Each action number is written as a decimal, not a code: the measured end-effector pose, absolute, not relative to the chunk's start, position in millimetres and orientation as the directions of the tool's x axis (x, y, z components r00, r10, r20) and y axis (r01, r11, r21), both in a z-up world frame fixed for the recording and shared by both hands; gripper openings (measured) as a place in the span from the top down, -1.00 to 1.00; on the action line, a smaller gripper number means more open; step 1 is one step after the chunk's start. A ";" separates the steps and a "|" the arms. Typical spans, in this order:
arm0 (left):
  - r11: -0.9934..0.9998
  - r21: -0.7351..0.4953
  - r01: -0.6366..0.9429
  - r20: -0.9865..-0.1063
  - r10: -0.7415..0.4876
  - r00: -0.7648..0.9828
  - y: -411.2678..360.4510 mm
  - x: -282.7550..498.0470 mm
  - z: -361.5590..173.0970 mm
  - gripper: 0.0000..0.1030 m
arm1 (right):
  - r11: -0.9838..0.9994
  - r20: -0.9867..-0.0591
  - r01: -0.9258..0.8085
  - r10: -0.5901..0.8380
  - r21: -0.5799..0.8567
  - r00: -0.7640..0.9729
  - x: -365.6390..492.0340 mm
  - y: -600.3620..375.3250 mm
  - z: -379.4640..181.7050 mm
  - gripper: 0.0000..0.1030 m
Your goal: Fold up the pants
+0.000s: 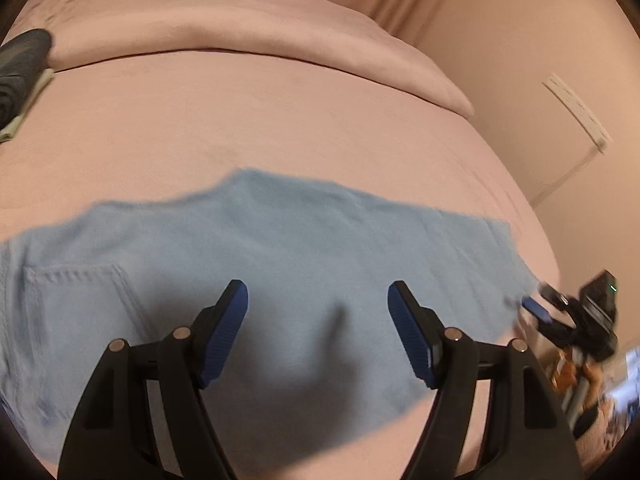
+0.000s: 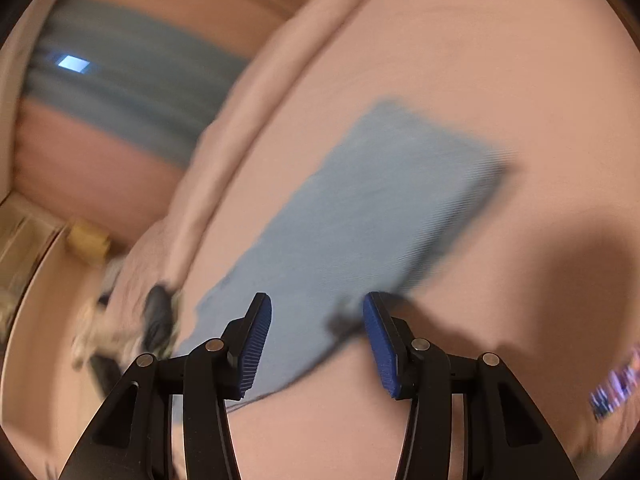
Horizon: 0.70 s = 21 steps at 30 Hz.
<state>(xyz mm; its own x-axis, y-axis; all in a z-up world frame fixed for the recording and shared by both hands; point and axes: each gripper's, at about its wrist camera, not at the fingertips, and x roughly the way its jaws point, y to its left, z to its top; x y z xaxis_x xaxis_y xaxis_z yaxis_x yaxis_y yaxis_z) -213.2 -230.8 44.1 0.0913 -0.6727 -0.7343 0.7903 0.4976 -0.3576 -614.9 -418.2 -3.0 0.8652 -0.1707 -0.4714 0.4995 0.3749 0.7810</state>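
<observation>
Lying flat on bed (image 1: 280,128), unlabelled pants (image 1: 280,248); both grippers agape

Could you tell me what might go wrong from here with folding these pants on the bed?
1. Both the left gripper and the right gripper are open and hold nothing, so closing on the light blue denim pants could also pinch the pink bedsheet beneath.
2. The right wrist view is blurred by motion; a hurried grab may miss the pants' edge.
3. The dark folded garment lies nearby and could get knocked.
</observation>
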 end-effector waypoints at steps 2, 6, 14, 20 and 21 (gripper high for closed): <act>0.577 -0.293 0.762 -0.753 -0.630 0.188 -227.8 -187.6 39.7 -0.41 | 0.440 -0.446 0.426 -0.064 0.790 0.893 -577.4 -415.3 1.3 0.05; 0.679 -0.297 0.671 -0.791 -0.569 0.227 -215.4 -136.7 22.1 -0.41 | 0.578 -0.466 0.315 0.130 0.753 0.875 -479.7 -405.4 10.6 0.05; 0.676 -0.315 0.666 -0.793 -0.573 0.206 -201.6 -114.6 2.8 -0.39 | 0.791 -0.622 0.213 0.252 0.574 0.741 -296.8 -387.6 36.4 0.05; 0.623 -0.296 0.724 -0.761 -0.612 0.216 -192.4 -124.7 -2.2 -0.39 | 0.821 -0.761 0.182 0.387 0.541 0.521 -218.2 -379.1 14.8 0.05; 0.615 -0.296 0.731 -0.750 -0.623 0.220 -189.5 -125.7 -3.5 -0.39 | 0.811 -0.750 0.156 0.424 0.564 0.508 -221.0 -375.3 17.1 0.05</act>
